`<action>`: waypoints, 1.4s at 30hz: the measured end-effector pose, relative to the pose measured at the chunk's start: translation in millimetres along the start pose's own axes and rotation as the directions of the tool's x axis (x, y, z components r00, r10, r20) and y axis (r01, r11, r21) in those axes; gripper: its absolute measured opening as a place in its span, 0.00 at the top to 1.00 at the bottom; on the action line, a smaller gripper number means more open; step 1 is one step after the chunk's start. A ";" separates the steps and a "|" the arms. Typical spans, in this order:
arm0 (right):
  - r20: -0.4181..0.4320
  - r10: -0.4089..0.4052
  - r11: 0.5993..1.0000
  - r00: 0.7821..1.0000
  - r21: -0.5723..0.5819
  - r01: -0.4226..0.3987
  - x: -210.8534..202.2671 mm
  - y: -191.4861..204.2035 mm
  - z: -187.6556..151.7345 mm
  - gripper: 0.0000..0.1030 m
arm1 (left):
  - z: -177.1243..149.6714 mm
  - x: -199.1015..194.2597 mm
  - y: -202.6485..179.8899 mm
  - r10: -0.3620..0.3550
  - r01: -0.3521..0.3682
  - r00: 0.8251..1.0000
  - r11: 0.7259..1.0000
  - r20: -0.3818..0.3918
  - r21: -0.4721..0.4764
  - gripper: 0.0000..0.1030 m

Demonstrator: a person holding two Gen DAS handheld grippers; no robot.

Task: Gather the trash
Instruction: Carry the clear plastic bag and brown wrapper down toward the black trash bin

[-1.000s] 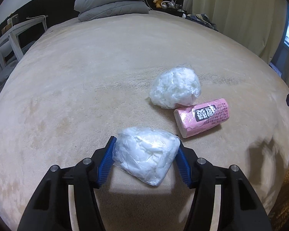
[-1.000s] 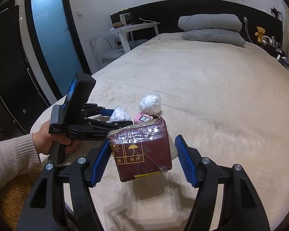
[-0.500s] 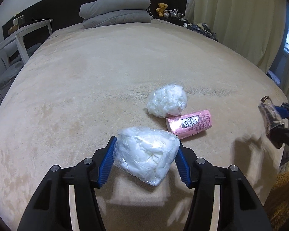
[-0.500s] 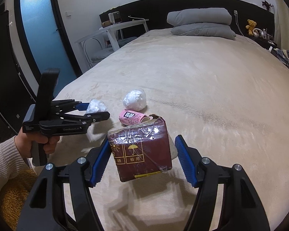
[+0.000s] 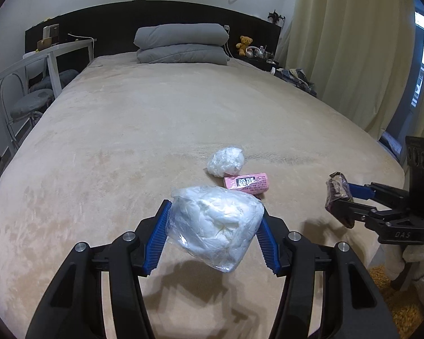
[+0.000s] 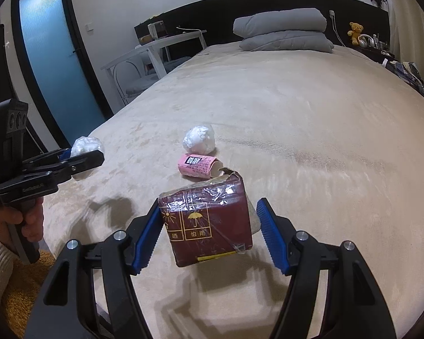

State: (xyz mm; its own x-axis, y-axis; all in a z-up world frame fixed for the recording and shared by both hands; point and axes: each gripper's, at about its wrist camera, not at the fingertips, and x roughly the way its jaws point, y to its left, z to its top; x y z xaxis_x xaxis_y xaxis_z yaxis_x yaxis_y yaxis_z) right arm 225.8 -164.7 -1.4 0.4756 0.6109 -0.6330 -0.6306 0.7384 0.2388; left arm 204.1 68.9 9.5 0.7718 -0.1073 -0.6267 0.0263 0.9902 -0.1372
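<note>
Holding a clear bag stuffed with white wadding (image 5: 214, 226), your left gripper (image 5: 212, 237) has both blue pads pressed into the bag's sides, and the bag hangs above the bed with its shadow on the blanket below. Your right gripper (image 6: 209, 228) carries a dark red carton wrapped in clear film (image 6: 209, 220): its left pad touches the carton, while a gap shows between the carton and the right pad, so you cannot tell from these views how firmly it is clamped.

Two pieces of trash lie on the beige plush blanket (image 6: 311, 130). From the right wrist view, a pink paper tube with a black label (image 6: 199, 165) lies on its side at 12 o'clock, just beyond the carton, and a second ball of white plastic-wrapped wadding (image 6: 199, 139) sits touching or just beside the tube's far side.

Around you, two grey pillows (image 5: 182, 43) are stacked at the head of the bed against a black headboard (image 5: 107, 17). A teddy bear (image 5: 244, 44) sits at 1 o'clock of the pillows on the bedside shelf. A white desk with a grey-cushioned chair (image 5: 31, 99) stands along the bed at 10 o'clock in the left wrist view, cream curtains (image 5: 344, 45) hang at 2 o'clock, and a frosted blue glass door (image 6: 56, 67) shows at 10 o'clock in the right wrist view.
</note>
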 end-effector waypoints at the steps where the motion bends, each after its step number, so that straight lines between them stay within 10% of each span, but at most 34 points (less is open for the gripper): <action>1: 0.003 0.001 1.000 1.000 -0.003 -0.001 -2.2 3.0 -3.4 0.36 | -2.5 -5.4 -3.5 0.001 -0.001 1.000 1.000 0.010 0.010 0.46; 42: 0.097 0.122 0.987 0.988 0.090 -0.131 -127.0 88.6 -158.6 0.35 | -178.3 -141.1 -83.3 -0.049 0.051 0.997 0.998 0.053 -0.035 0.46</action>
State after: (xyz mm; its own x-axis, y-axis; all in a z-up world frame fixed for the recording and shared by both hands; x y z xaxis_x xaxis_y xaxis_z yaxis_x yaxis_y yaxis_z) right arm 12.3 -222.1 -16.6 0.4525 0.7211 -0.5247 -0.6295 0.6750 0.3848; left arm -20.2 -14.4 -27.4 0.8020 -0.1512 -0.5778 0.0436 0.9797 -0.1959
